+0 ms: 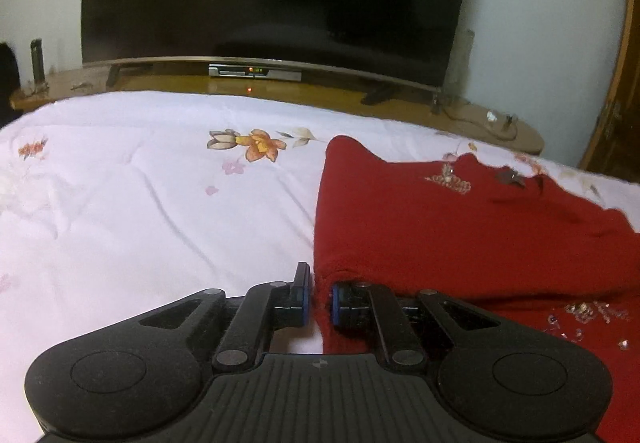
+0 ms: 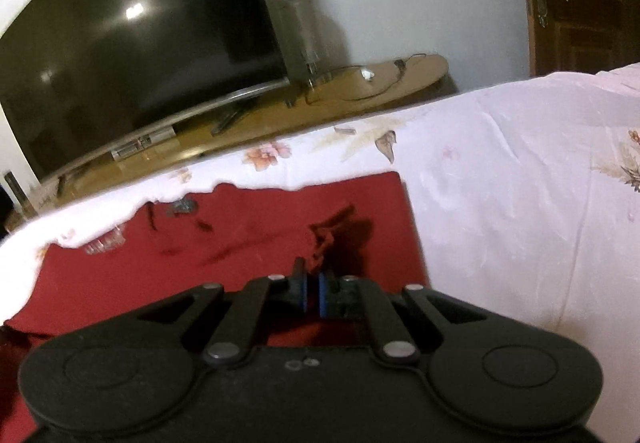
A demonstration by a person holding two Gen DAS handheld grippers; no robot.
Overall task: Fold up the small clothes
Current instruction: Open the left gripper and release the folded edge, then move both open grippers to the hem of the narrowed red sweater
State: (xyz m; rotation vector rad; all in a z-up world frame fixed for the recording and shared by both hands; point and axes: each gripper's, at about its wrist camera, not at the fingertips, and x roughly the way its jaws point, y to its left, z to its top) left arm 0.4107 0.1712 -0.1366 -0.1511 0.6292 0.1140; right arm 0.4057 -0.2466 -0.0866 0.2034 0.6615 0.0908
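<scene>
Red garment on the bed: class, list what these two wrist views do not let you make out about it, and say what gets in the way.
- Left wrist view: the red garment runs off the right edge; its full shape is unknown.
- Left wrist view: the left gripper covers the near hem.
- Right wrist view: motion blur smears the beaded trim.
- Right wrist view: the right gripper hides the near cloth; the pinched fold's depth is unclear.

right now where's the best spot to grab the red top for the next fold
Hedged: take the red top by its near corners, coming in low from the near side. The left gripper already pinches the near left edge and the right gripper a raised bunch. The cloth lies flat on the floral sheet, so edges give the cleanest hold.
</scene>
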